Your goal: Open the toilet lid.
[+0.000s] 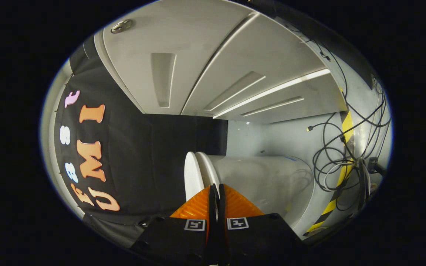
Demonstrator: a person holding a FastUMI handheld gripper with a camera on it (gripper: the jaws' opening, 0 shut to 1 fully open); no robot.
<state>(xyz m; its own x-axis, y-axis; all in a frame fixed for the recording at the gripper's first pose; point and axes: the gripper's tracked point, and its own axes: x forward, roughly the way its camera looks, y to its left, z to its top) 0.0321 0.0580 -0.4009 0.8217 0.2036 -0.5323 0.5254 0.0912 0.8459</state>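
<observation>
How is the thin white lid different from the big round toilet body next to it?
The lid is a thin flat plate seen edge-on; the toilet body is a fat rounded drum. The lid is bright white; the toilet body looks greyer and shadowed. Both are pale and smooth. The tool has its orange fingers nearly together, pointing at the lid end; whether they pinch anything is unclear.

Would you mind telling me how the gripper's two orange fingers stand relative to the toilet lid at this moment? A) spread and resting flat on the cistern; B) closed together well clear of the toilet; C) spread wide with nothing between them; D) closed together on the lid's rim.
D: the orange fingers sit pressed nearly together, and the thin white edge of the toilet lid runs down into the narrow gap between them.
</observation>
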